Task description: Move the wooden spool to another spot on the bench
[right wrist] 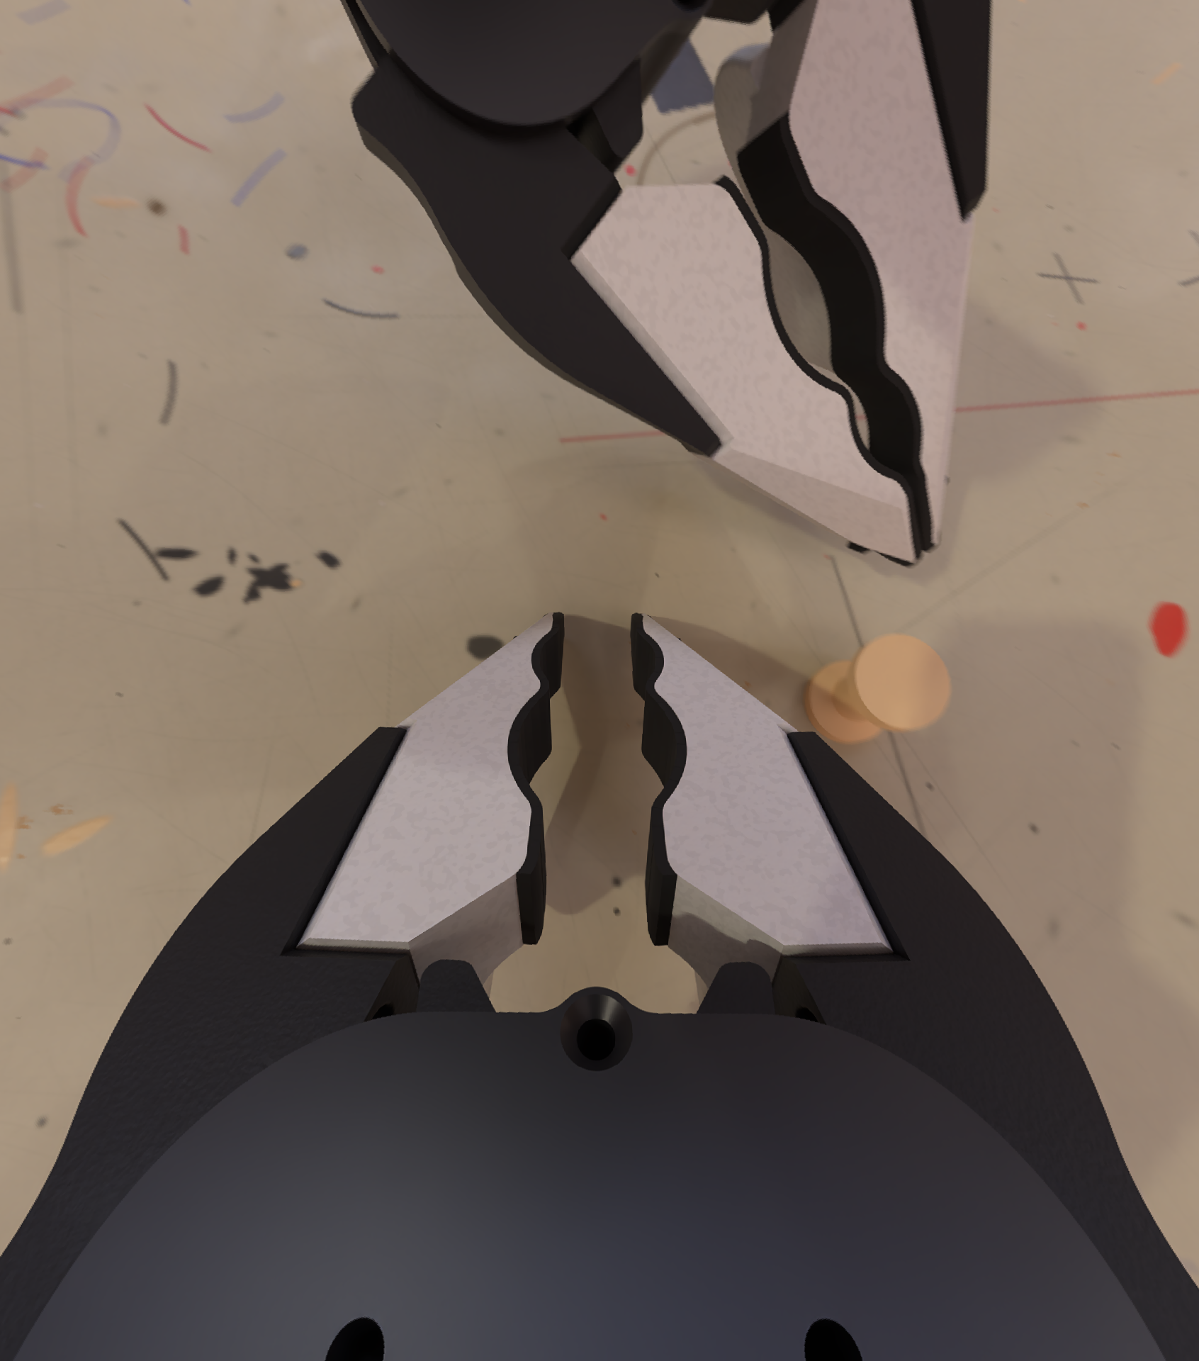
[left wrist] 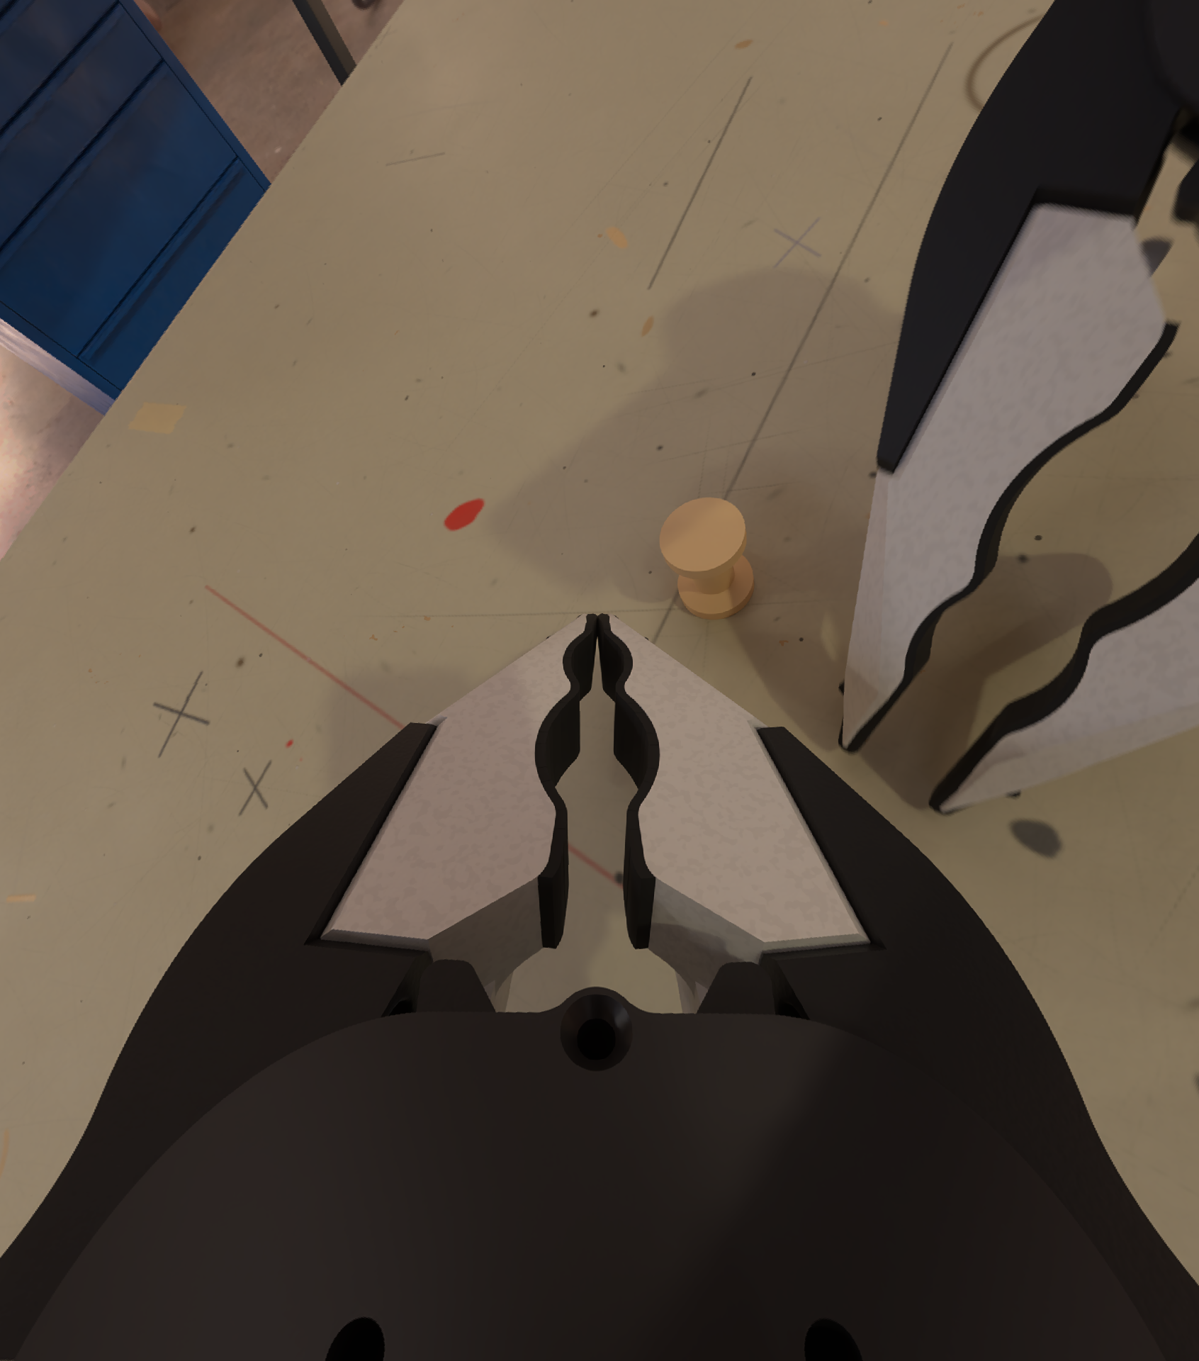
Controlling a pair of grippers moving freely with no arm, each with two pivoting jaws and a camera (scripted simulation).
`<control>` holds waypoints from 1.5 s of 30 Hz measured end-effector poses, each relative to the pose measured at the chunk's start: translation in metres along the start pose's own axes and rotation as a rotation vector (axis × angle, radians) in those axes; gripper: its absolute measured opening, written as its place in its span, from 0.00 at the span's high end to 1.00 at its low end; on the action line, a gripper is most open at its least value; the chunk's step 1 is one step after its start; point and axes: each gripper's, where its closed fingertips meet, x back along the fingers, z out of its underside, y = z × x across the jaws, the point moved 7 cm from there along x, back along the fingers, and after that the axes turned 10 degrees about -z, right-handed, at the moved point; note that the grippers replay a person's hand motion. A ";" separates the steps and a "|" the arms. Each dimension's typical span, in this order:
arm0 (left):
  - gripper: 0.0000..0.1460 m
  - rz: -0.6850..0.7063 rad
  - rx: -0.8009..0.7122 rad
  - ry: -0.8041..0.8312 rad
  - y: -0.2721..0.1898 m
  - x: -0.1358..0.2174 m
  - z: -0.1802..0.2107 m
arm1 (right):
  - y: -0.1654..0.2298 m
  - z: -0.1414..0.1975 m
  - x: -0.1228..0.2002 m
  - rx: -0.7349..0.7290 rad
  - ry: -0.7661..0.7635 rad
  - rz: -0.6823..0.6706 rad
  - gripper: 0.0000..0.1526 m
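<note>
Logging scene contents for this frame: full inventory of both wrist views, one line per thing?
wooden spool: 1, light tan, upright on the bench between the two grippers, held by neither
bench: 1, beige, scuffed, with pencil crosses, lines and paint flecks
red spot: 1, red, on the bench left of the spool in the left wrist view
cabinet: 1, dark blue, beyond the bench edge, upper left
left gripper: 1, black with grey fingers, tips together, empty
right gripper: 1, black with grey fingers, slightly apart, empty
</note>
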 end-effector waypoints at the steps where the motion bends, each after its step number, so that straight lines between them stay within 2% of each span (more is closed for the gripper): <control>1: 1.00 -0.002 -0.005 0.005 0.000 0.000 0.000 | 0.000 0.001 0.002 0.006 0.015 0.029 0.88; 3: 1.00 -0.011 -0.007 0.002 0.000 0.000 0.000 | -0.001 0.003 0.014 0.007 -0.012 0.028 0.88; 5: 1.00 -0.008 0.005 -0.002 0.001 0.000 0.000 | -0.007 0.006 0.029 -0.011 -0.047 0.110 0.87; 8: 1.00 -0.013 0.021 -0.010 0.003 0.001 -0.001 | -0.021 0.010 0.040 -0.037 -0.013 0.272 0.70; 13: 1.00 -0.034 0.114 -0.009 0.010 0.002 -0.002 | -0.033 0.005 0.028 -0.137 -0.012 0.404 0.63; 15: 1.00 -0.037 0.132 -0.019 0.011 0.003 -0.003 | -0.037 0.002 0.023 -0.180 -0.016 0.459 0.64; 19: 1.00 -0.040 0.135 -0.020 0.012 0.003 -0.003 | -0.048 0.001 0.010 -0.280 0.023 0.486 0.68; 23: 1.00 -0.039 0.149 -0.023 0.012 0.004 -0.005 | -0.051 0.002 0.010 -0.272 0.033 0.509 0.76; 29: 1.00 -0.031 0.141 -0.008 0.011 0.003 -0.003 | -0.034 0.003 0.021 -0.244 -0.002 0.344 0.85; 35: 1.00 -0.010 0.133 -0.002 0.008 0.005 -0.005 | 0.019 0.024 0.052 -0.027 0.124 0.257 0.85; 38: 1.00 -0.008 0.111 0.008 0.005 0.004 -0.005 | 0.049 0.038 0.075 0.028 0.161 0.232 0.85; 42: 1.00 0.009 0.089 0.002 0.001 0.002 -0.005 | 0.099 0.044 0.096 0.109 0.027 0.038 0.85; 45: 1.00 0.018 0.087 0.000 -0.001 0.003 -0.007 | 0.121 0.048 0.084 0.150 0.032 -0.060 0.85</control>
